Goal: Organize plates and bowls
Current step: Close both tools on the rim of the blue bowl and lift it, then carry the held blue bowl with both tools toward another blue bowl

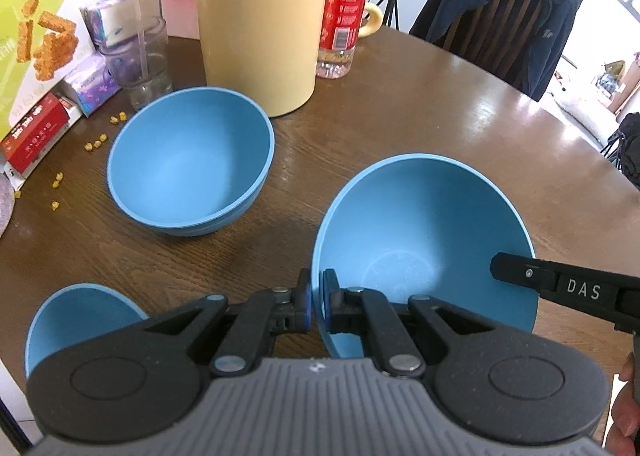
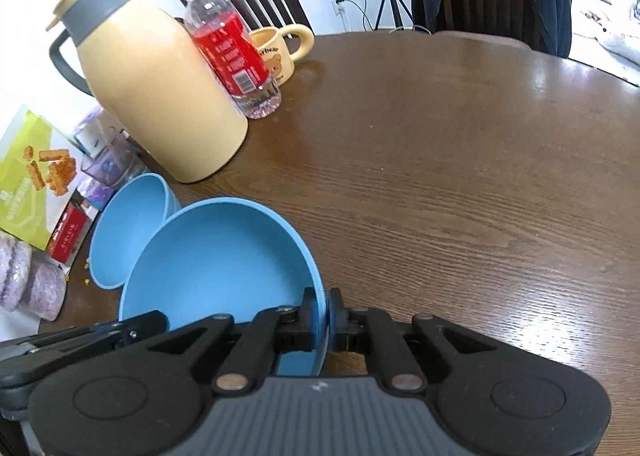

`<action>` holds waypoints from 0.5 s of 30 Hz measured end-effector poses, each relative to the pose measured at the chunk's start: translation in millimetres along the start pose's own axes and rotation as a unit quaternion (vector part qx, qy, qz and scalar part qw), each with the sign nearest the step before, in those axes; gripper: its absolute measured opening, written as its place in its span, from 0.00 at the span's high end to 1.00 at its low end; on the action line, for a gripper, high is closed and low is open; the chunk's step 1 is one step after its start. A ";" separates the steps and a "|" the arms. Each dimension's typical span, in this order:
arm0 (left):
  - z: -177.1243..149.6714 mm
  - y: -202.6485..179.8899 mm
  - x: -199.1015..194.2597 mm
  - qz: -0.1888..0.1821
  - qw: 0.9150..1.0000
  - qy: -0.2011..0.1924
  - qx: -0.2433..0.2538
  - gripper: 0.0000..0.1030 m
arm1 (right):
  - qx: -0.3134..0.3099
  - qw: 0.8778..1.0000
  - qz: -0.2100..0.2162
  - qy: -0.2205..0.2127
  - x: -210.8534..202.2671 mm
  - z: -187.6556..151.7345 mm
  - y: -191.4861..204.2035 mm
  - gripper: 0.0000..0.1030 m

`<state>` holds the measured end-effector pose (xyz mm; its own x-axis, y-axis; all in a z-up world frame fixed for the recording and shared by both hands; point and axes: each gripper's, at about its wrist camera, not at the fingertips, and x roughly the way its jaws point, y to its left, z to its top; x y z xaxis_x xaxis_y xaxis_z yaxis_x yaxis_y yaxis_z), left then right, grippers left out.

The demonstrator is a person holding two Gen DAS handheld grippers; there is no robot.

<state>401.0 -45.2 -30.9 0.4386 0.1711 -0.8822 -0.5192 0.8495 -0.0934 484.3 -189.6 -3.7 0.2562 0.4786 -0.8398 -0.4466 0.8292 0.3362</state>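
Observation:
Three blue bowls are on the brown round table (image 1: 400, 104). My left gripper (image 1: 317, 296) is shut on the near-left rim of one blue bowl (image 1: 424, 240). My right gripper (image 2: 323, 312) is shut on the opposite rim of the same bowl (image 2: 224, 256); its finger (image 1: 560, 286) shows at the right of the left wrist view. A second blue bowl (image 1: 192, 160) stands to the far left, also showing in the right wrist view (image 2: 128, 228). A third blue bowl (image 1: 76, 320) sits at the near left, partly hidden by my left gripper.
A cream thermos jug (image 1: 260, 20), a red-labelled bottle (image 1: 344, 12) and a yellow mug (image 2: 280, 48) stand at the back. A glass (image 1: 146, 68), snack boxes (image 1: 32, 48) and scattered crumbs (image 1: 96, 144) lie at the left. A chair with a dark jacket (image 1: 500, 8) stands behind the table.

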 end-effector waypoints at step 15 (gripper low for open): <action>-17.9 11.2 -53.2 -0.022 0.999 -0.030 0.006 0.94 | -0.009 0.999 -0.007 -0.032 -50.6 -15.1 25.2 0.95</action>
<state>358.7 -53.7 6.7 0.5050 0.1624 -0.8477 -0.4893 0.8629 -0.1263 447.1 -197.3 40.8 0.3164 0.4856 -0.8149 -0.4583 0.8304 0.3169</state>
